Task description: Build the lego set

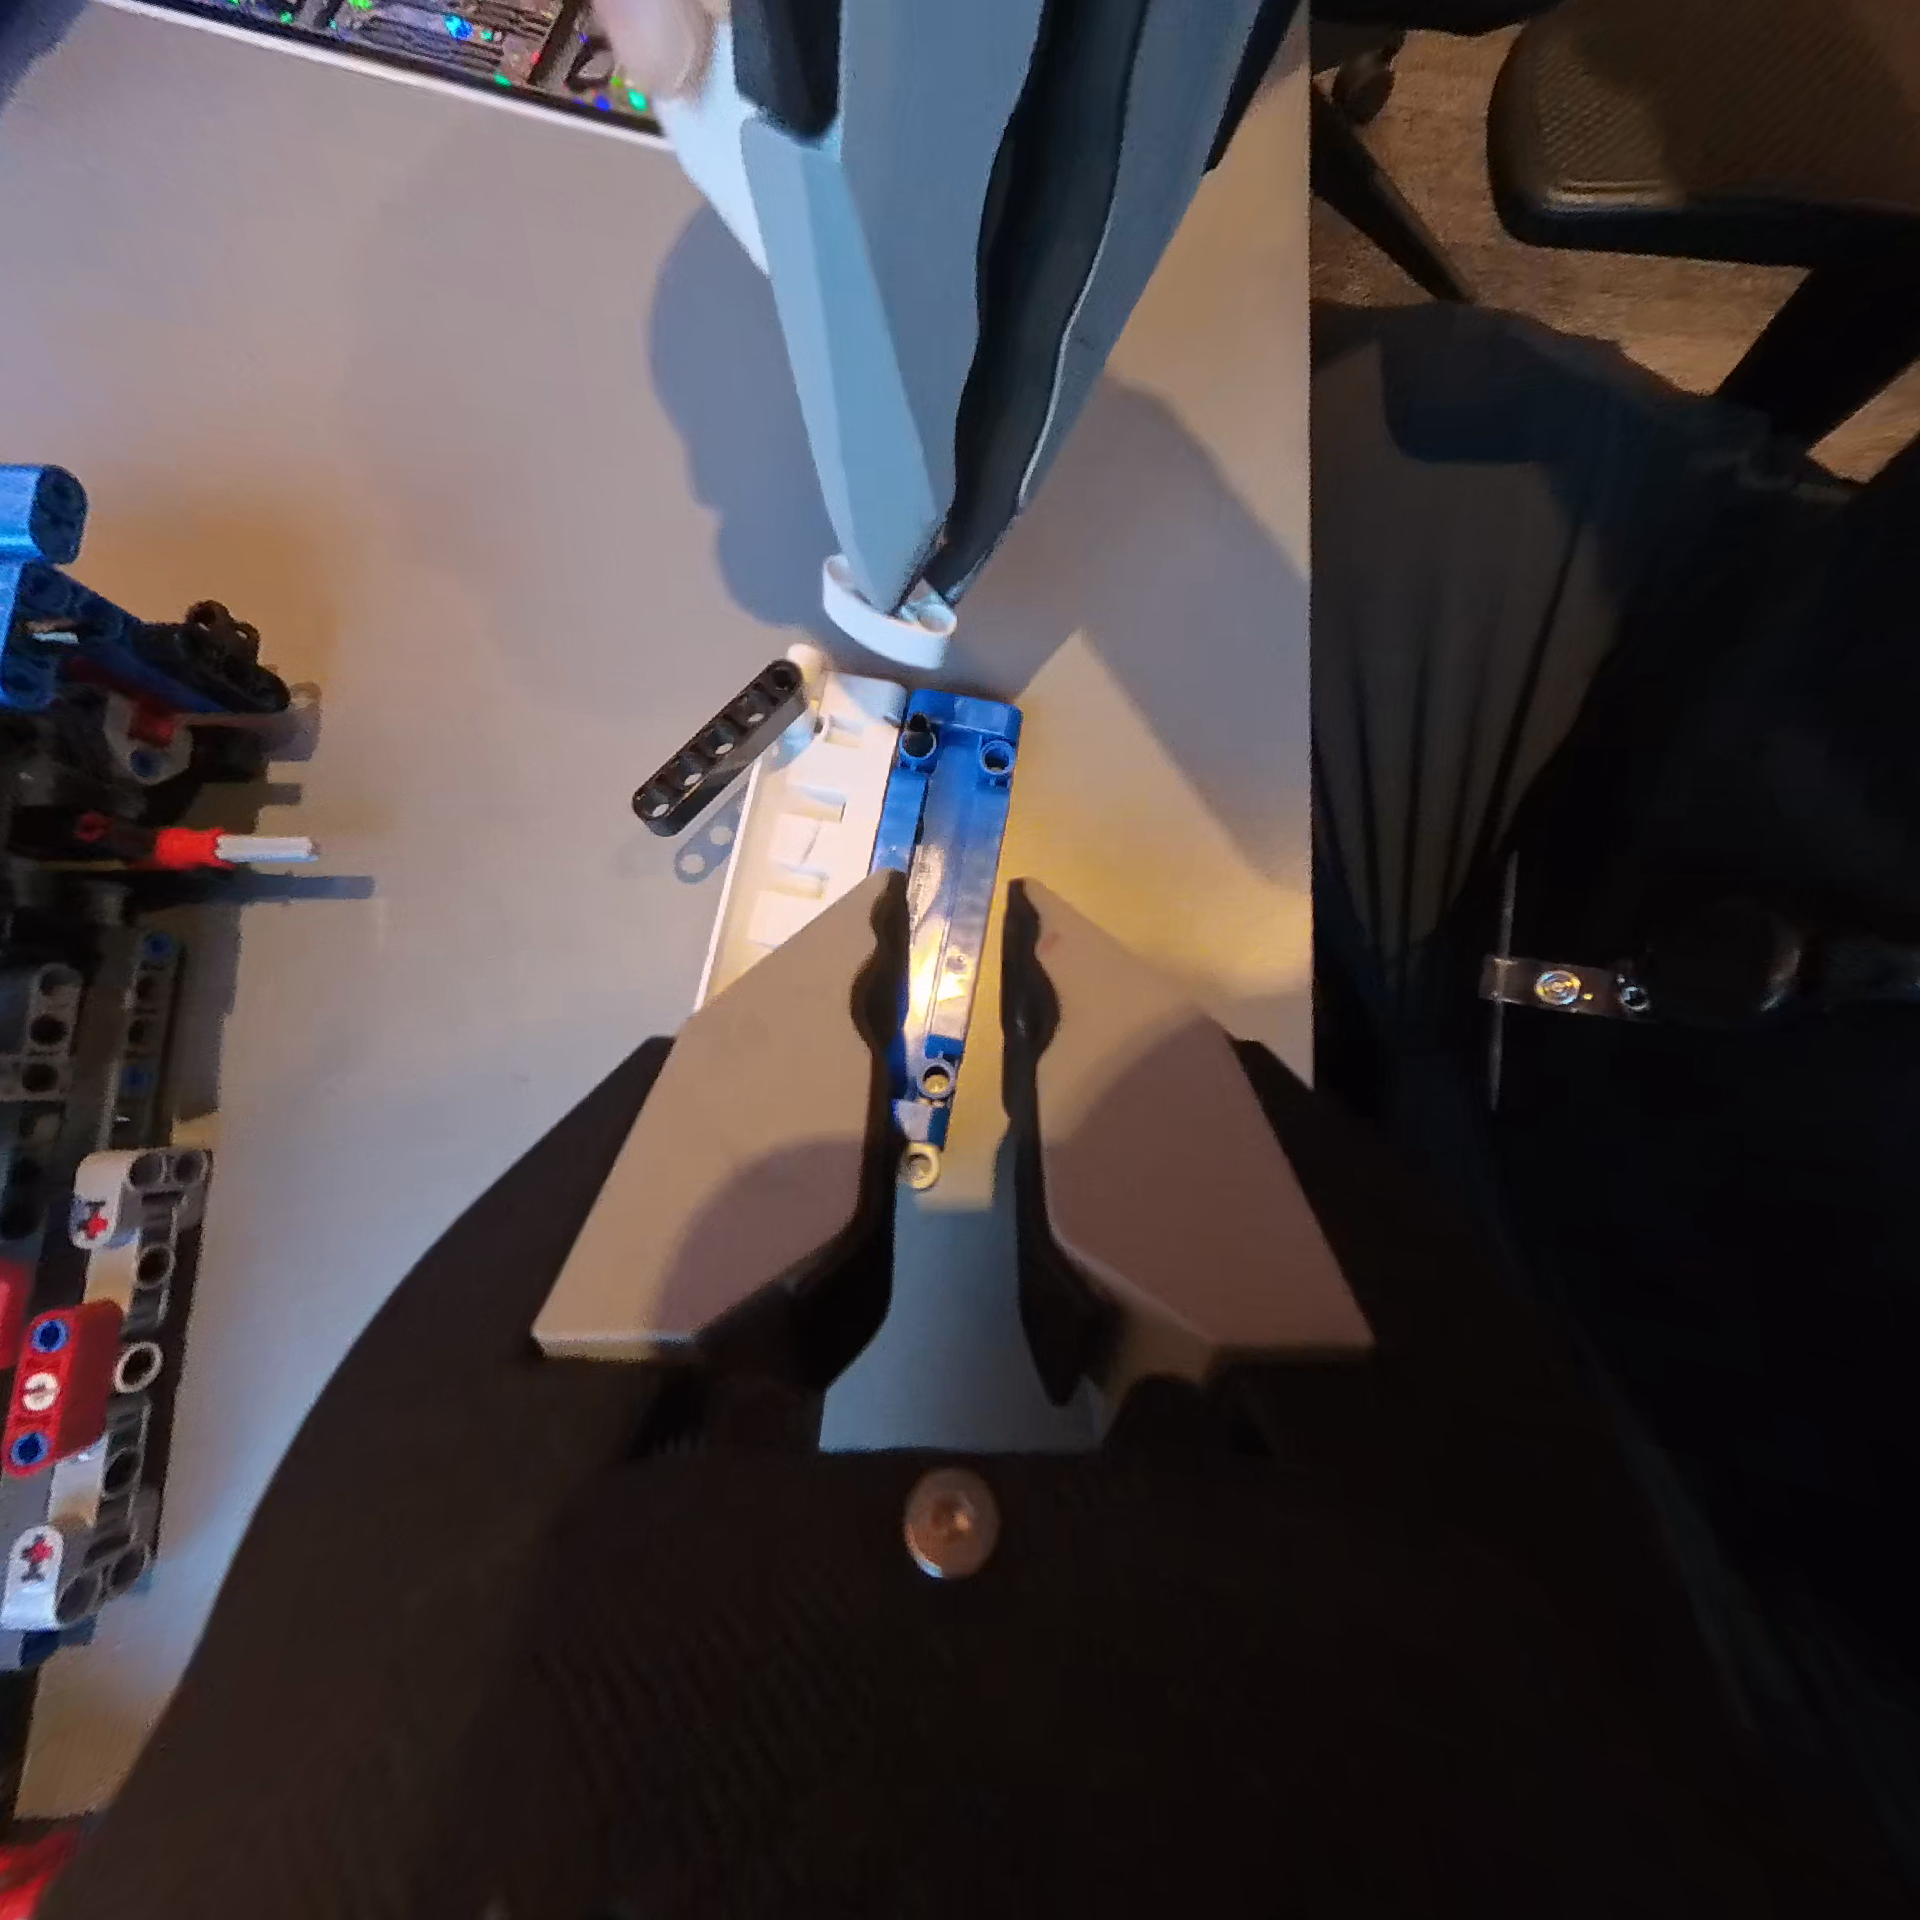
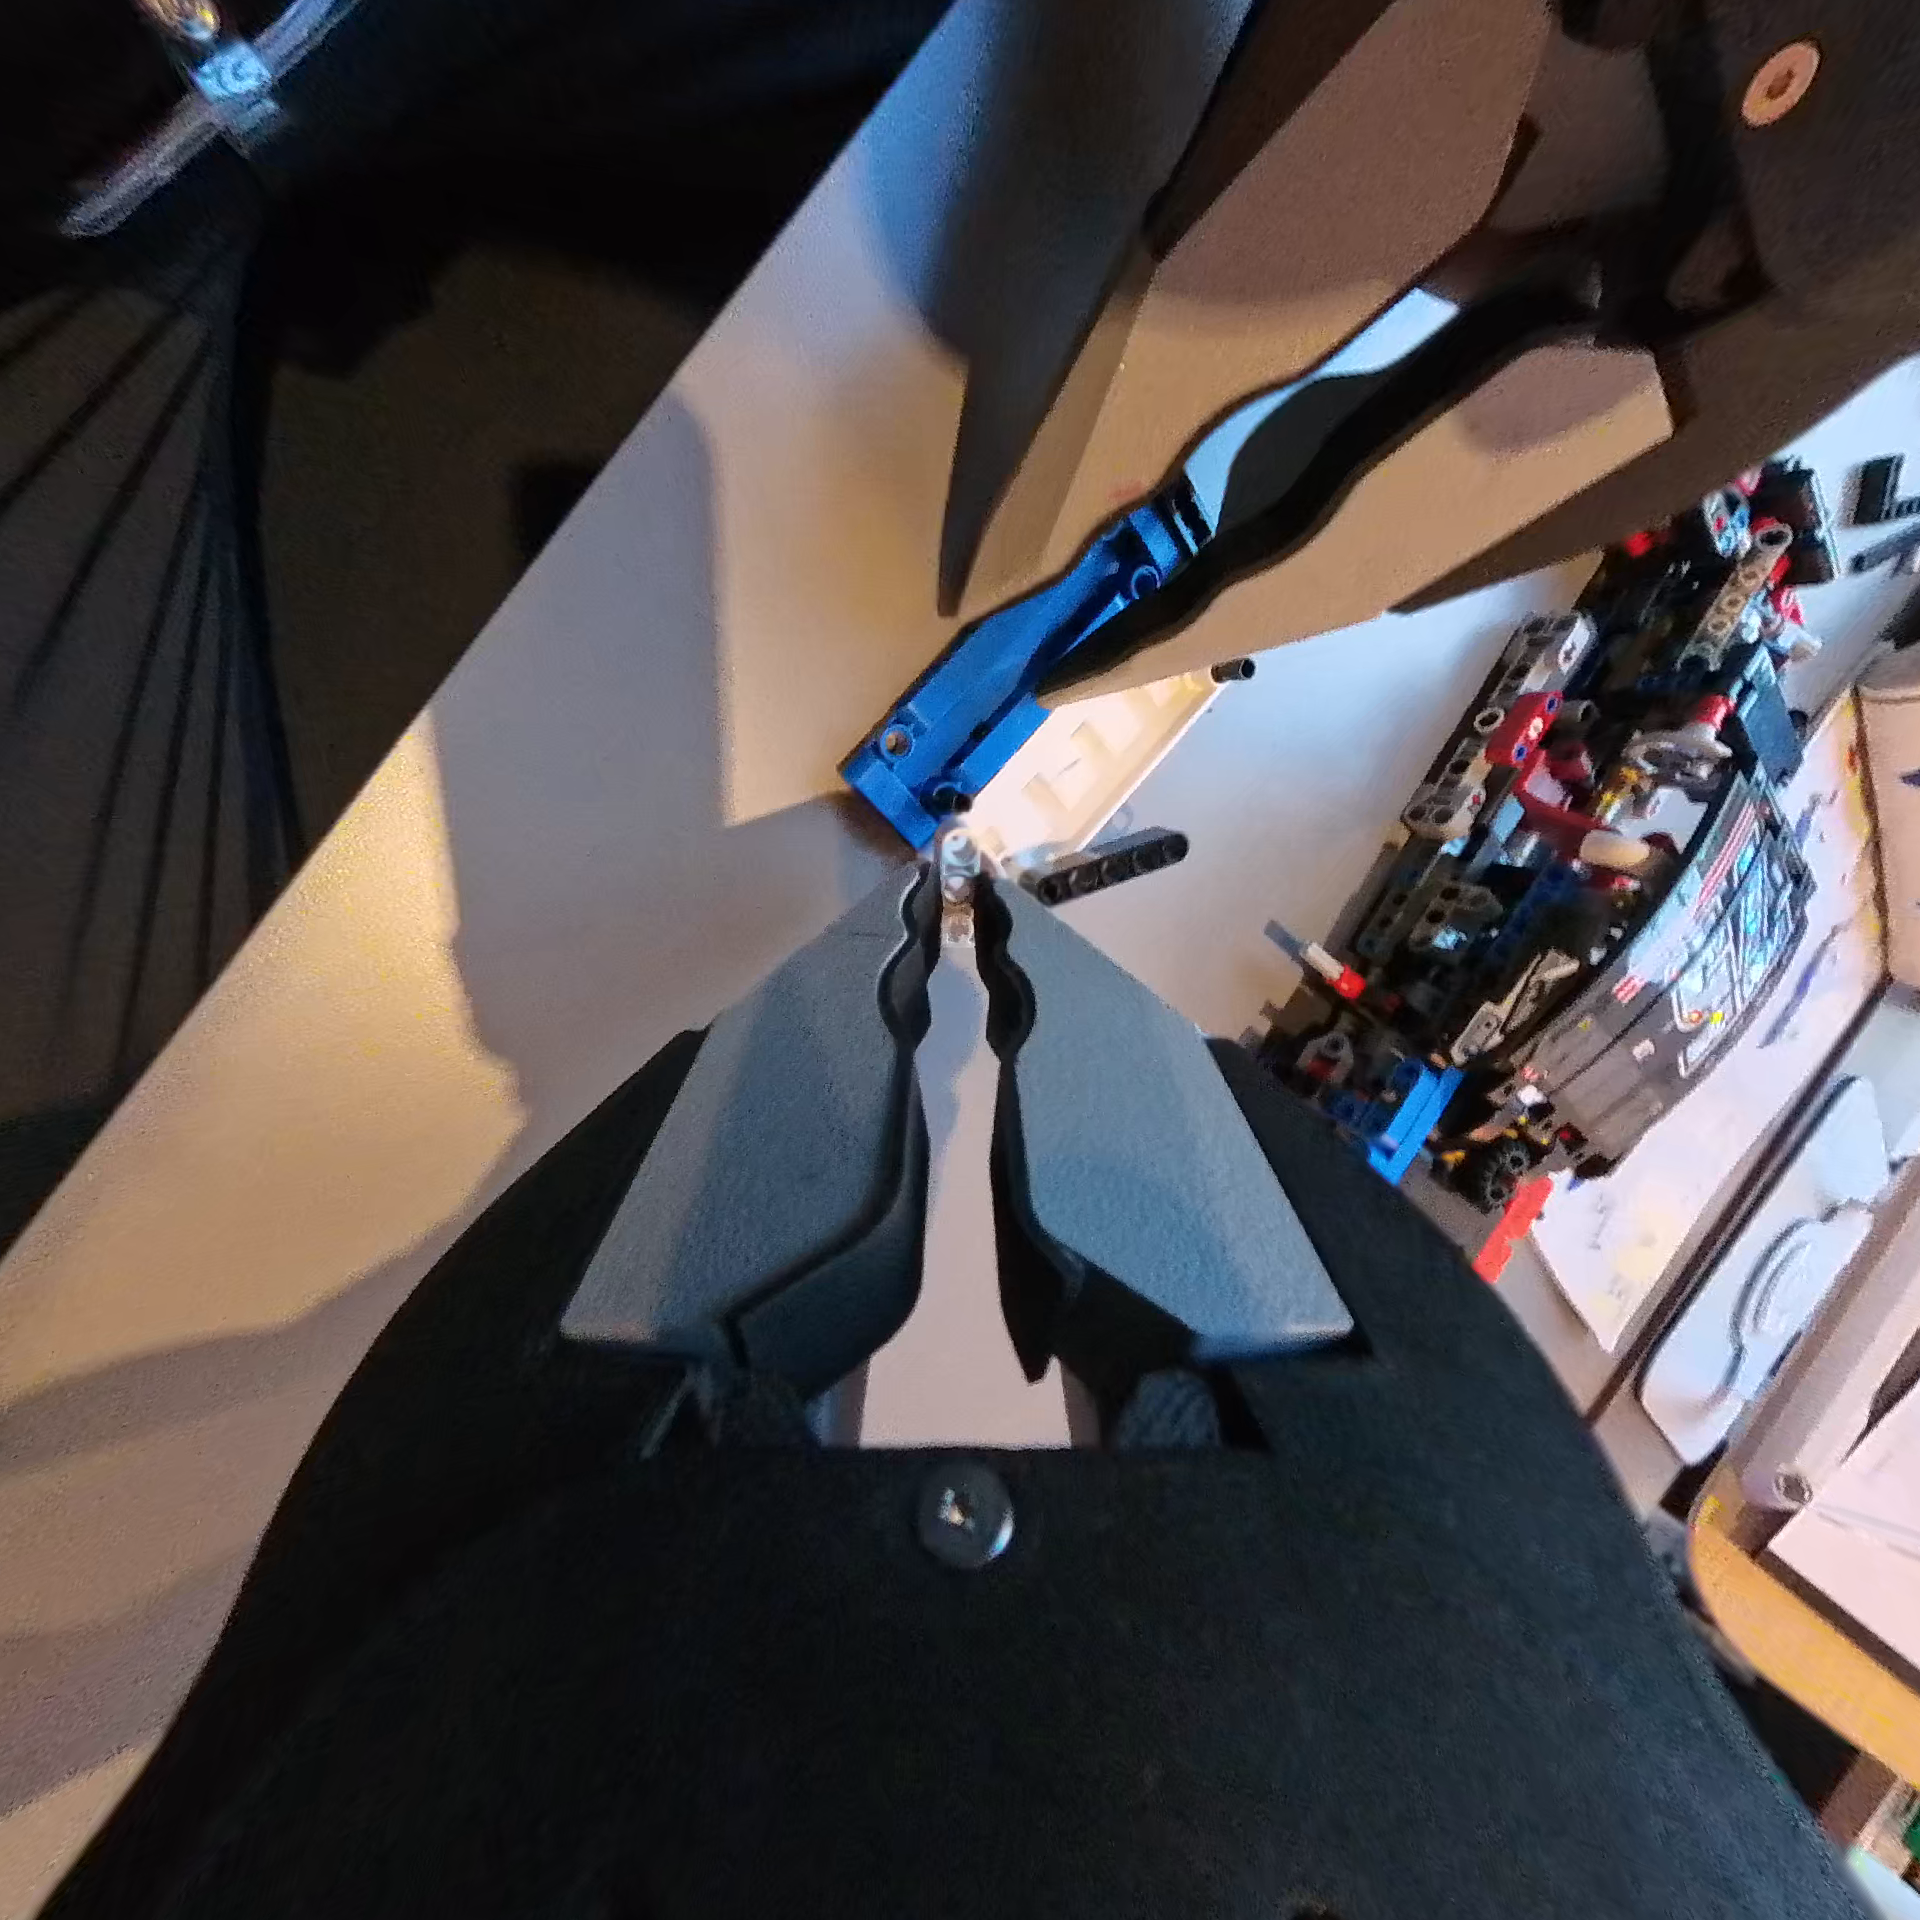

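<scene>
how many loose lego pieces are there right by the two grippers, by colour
blue: 1, the long panel between the left gripper fingers
white: 2, the flat panel beside it and the small piece in the right gripper
black: 1, the holed beam
grey: 1, a thin holed piece under the beam
total: 5

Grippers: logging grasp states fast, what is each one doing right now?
Left gripper: open, fingers either side of the blue panel, not clamped.
Right gripper: shut on a small light-grey piece at its tips.
</scene>
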